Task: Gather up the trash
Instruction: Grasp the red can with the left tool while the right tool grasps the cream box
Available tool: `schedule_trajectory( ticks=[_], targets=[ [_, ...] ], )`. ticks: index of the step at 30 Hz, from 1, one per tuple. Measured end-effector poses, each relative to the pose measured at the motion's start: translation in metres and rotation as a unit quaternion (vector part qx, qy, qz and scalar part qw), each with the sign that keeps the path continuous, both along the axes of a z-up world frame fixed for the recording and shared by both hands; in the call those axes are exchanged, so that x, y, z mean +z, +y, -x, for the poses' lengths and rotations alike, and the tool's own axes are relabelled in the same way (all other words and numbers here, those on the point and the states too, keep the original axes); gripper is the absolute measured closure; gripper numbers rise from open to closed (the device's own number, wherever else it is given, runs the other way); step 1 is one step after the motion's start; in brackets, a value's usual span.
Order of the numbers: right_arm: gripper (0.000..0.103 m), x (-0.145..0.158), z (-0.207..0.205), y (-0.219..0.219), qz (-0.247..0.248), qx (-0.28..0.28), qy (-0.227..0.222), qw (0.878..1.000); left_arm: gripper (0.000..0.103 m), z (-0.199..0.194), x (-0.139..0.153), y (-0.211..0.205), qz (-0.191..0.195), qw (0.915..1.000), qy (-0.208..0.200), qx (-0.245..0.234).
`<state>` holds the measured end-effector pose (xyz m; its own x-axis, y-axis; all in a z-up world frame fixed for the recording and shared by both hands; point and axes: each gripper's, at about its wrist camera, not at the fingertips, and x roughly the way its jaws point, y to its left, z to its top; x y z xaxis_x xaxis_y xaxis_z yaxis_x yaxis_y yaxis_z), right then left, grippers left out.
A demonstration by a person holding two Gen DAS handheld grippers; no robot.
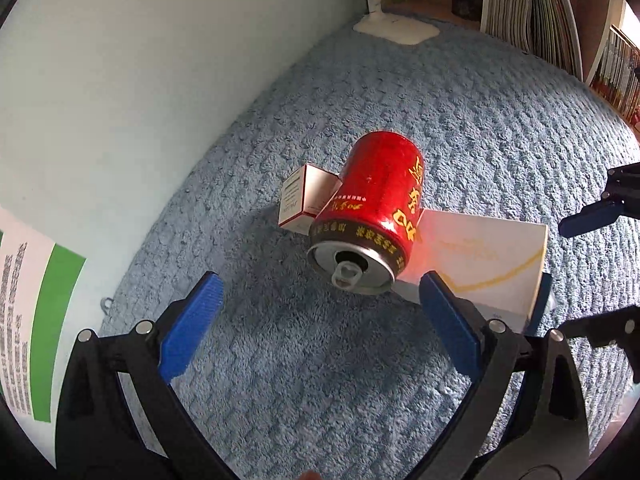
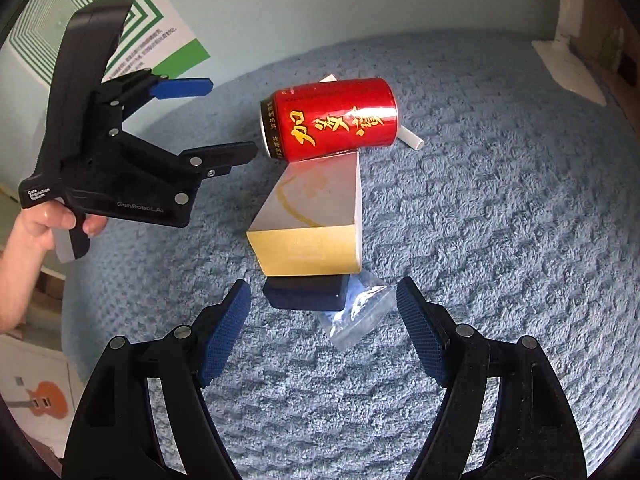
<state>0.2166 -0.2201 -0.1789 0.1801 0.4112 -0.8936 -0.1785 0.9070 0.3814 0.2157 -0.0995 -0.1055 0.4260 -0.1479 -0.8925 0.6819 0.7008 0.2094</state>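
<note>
A red drink can (image 1: pixel 372 208) lies on its side on the blue fleecy cloth (image 1: pixel 400 120), its opened top facing my left gripper (image 1: pixel 320 312), which hovers open just short of it. The can rests against a small white and red box (image 1: pixel 304 200) and a white and gold box (image 1: pixel 488 264). In the right wrist view, a flat dark blue item (image 2: pixel 308 292) and a clear plastic bag (image 2: pixel 356 312) lie beyond the white and gold box (image 2: pixel 316 216). My right gripper (image 2: pixel 324 320) is open around them, its pads touching nothing. A white tube (image 2: pixel 412 140) pokes out behind the can (image 2: pixel 332 120).
A person's hand (image 2: pixel 48 220) holds the left gripper (image 2: pixel 232 120) to the left of the pile. A white lamp base (image 1: pixel 396 28) stands at the cloth's far edge, before bookshelves (image 1: pixel 520 8). A pale wall with a green-striped poster (image 2: pixel 100 12) borders the left side.
</note>
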Motion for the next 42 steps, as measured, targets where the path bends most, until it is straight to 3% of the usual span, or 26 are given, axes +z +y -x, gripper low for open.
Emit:
schedule_trajectory(
  ticks=[10,19,27,34,35,37,39,42],
  targets=[
    [0.019,-0.019,-0.015,0.010,-0.009,-0.009,0.007,1.000,0.007,-0.025,-0.020,-0.018,0.005,0.9994,0.016,-0.029],
    [0.019,-0.017,-0.020,0.028,-0.010,0.004,0.000,1.000,0.007,-0.031,-0.028,-0.033,0.010,0.9985,0.014,-0.051],
    [0.016,-0.010,-0.015,0.017,-0.029,-0.018,-0.001,0.999,0.008,-0.031,-0.028,-0.039,0.013,0.9983,0.010,-0.055],
    [0.015,-0.015,-0.022,0.028,-0.008,-0.010,0.000,1.000,0.021,-0.031,-0.036,-0.039,0.011,0.9982,0.023,-0.055],
    [0.015,-0.016,-0.023,0.030,-0.006,-0.010,-0.002,1.000,0.030,-0.032,-0.037,-0.039,0.009,0.9981,0.025,-0.056],
    [0.017,-0.020,-0.025,0.034,0.005,-0.010,-0.002,1.000,0.033,-0.032,-0.041,-0.039,0.004,0.9980,0.030,-0.054],
    [0.037,-0.026,-0.027,0.036,0.015,-0.008,0.007,1.000,0.034,-0.032,-0.042,-0.038,0.004,0.9982,0.029,-0.052],
    [0.038,-0.025,-0.024,0.033,0.020,-0.015,0.002,1.000,0.037,-0.032,-0.041,-0.034,0.005,0.9986,0.028,-0.045]
  ],
)
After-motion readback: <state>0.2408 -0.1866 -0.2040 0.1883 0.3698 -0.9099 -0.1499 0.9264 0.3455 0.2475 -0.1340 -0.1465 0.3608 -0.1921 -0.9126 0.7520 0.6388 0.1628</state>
